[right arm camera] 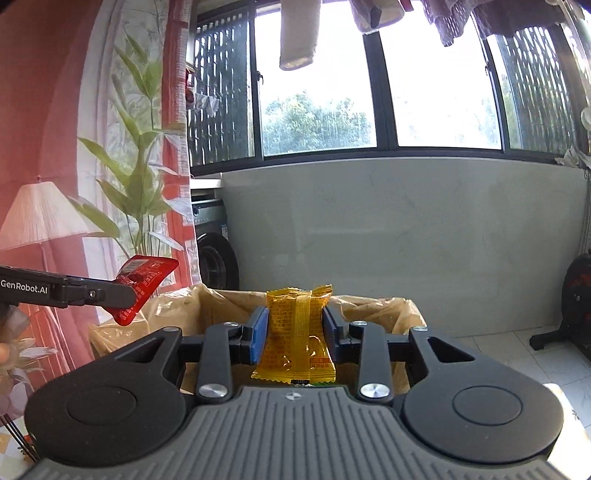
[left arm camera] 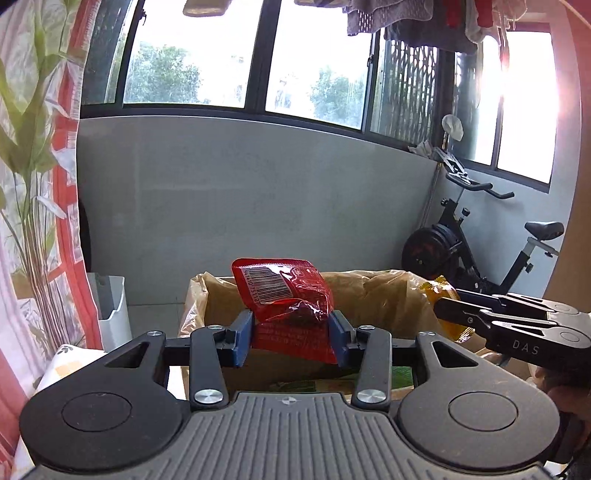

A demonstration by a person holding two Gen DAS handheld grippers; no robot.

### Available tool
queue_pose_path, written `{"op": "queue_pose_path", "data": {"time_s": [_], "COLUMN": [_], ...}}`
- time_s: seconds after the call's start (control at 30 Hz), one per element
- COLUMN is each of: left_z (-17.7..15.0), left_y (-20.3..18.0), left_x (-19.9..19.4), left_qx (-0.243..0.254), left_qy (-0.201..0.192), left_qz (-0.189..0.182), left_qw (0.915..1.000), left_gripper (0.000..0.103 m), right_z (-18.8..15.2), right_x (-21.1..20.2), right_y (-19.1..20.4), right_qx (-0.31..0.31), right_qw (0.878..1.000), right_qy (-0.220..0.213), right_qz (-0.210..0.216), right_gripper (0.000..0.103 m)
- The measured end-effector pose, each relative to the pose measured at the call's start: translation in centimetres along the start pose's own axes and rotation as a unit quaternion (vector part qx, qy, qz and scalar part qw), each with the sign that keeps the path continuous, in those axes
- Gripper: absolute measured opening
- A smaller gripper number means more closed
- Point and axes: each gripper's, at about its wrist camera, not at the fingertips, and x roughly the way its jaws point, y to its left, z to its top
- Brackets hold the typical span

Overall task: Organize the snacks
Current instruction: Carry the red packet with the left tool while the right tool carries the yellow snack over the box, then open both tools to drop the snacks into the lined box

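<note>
My L gripper (left arm camera: 291, 334) has its blue fingers (left arm camera: 242, 341) clamped on a red snack pack (left arm camera: 286, 295), one pad on each side. The pack stands tilted, barcode facing me, its top poking above the pads, its lower part down btwn them. It's held in the air in front of a cardboard box (left arm camera: 225, 295) lined w/ a tan plastic bag (left arm camera: 369, 291); can't tell if the pack is over the box opening or just short of it.

My R gripper (right arm camera: 295, 332) is clenched on a yellow snack pack (right arm camera: 299, 328), upright, back seam facing the cam, crimped top edge above the pads, bottom edge hanging below them. Same lined box (right arm camera: 221, 306) sits behind it, w/ the bag draped over the rim.

From the L cam, the R gripper (left arm camera: 439, 308) comes in from the right edge, its yellow pack (left arm camera: 441, 295) beside the box's right side; part of a hand (left arm camera: 565, 398) shows under it. From the R cam, the L gripper (right arm camera: 125, 297) comes in from the left w/ the red pack (right arm camera: 142, 286) angled up, near the box's left corner. The two packs are apart, not touching.

Bkgd: grey low wall (left arm camera: 258, 203) under big windows (left arm camera: 314, 59), laundry (right arm camera: 299, 33) hanging above, exercise bike (left arm camera: 476, 240) at right, floral curtain (left arm camera: 37, 166) at left, washing machine (right arm camera: 212, 243) by the curtain, white bin (left arm camera: 114, 310) on the floor.
</note>
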Motion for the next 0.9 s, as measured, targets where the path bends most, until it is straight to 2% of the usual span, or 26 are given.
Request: {"op": "queue_pose_path", "data": {"time_s": [0.03,0.13,0.23,0.6,0.8,0.9], "left_z": [0.1,0.1,0.1,-1.5,-4.4,-5.3], "left_y": [0.1,0.9,1.6,2.0,2.0,1.8], "left_x": [0.6,1.5,1.5,-3.1,-5.3,-5.7], "left_qx": [0.005,0.000,-0.013,-0.017,-0.035,-0.039], "left_qy": [0.002,0.014,0.020,0.013,0.026,0.035], "left_qz": [0.003,0.016,0.020,0.027,0.034,0.035], "left_qw": [1.0000,0.9998,0.9995,0.9994,0.9985,0.9980], "left_gripper": [0.050,0.050,0.050,0.051,0.051,0.051], "right_z": [-0.1,-0.2,-0.2,-1.6,-4.0,-5.6], "right_x": [0.3,1.0,0.9,-5.4,-9.0,-9.6], "right_y": [-0.1,-0.7,-1.3,-2.0,-3.5,-4.3], "right_qx": [-0.003,0.009,0.023,0.049,0.062,0.066], "right_qw": [1.000,1.000,0.999,0.998,0.997,0.996], "right_qy": [0.003,0.016,0.018,-0.004,0.003,0.017], "right_qz": [-0.005,-0.017,-0.017,-0.029,-0.045,-0.054], "right_gripper": [0.036,0.040,0.051,0.051,0.063,0.074]}}
